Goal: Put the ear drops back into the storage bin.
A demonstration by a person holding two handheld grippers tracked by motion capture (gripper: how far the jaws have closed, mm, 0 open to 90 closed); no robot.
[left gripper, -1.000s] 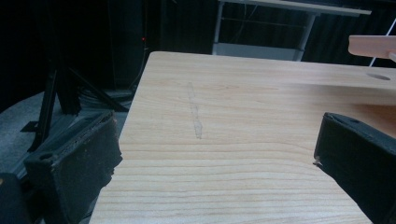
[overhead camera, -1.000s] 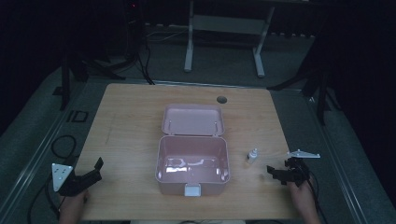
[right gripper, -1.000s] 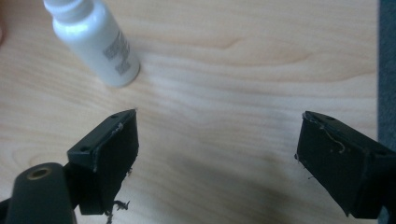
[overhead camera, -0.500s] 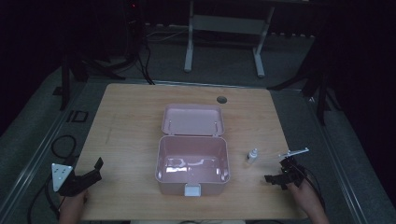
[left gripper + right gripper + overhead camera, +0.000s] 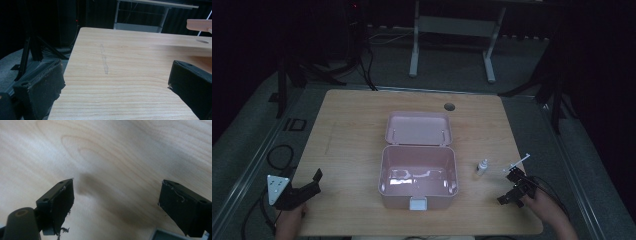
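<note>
1. Holding the right gripper low over the table, jaws spread wide, nothing between them but bare wood.
2. Standing just beyond those jaws and a little inward, apart from them: the bottle, upright.
3. Lying open farther inward of the right jaws, between the two grippers: the pink box, lid tipped back.
4. Resting the left gripper at the table's near corner, jaws gaping and empty, well apart from the box.

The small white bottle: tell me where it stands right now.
In the high view the small white bottle stands upright on the table, just right of the open pink box, with the right gripper nearest.
</note>
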